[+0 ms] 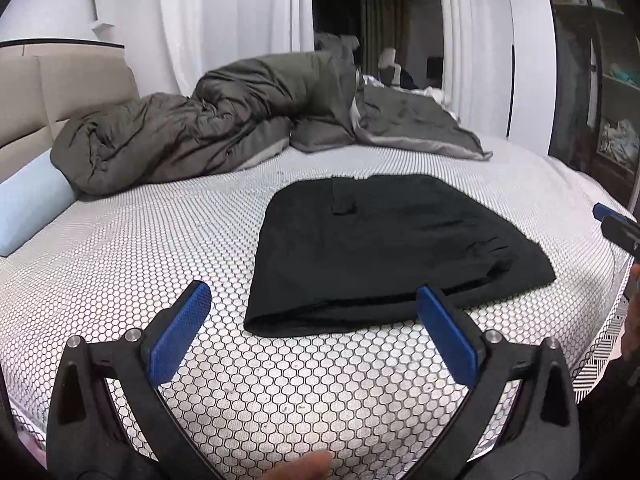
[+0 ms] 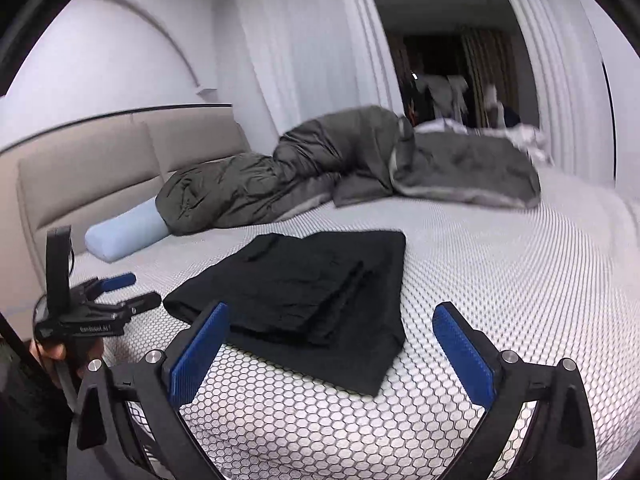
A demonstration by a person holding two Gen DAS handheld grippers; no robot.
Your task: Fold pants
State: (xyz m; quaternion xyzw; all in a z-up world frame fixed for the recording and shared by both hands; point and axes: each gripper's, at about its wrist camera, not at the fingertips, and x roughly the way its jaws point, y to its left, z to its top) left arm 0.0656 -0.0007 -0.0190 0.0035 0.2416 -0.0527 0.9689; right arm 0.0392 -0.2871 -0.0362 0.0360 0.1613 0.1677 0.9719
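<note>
From the left wrist, our left tongs (image 1: 314,300) hang released above the bed's near edge, holding nothing; the black fabric pants (image 1: 384,248) lie folded into a flat rectangle mid-bed (image 1: 140,248), apparently finished. From the right wrist, our right tongs (image 2: 332,320) gape too. Beyond: crumpled grey duvet (image 2: 320,164), beige headboard (image 2: 100,168), white curtains (image 2: 304,40).

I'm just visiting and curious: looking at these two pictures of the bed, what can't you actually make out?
- Folded black pants: underside and inner layers hidden by the top layers, both views.
- Right gripper: cut off by the left wrist view's right edge.
- Pale blue bolster pillow: one end buried under the rumpled grey duvet.
- Dark room past the white curtains: too dim and blurred to identify its contents.
</note>
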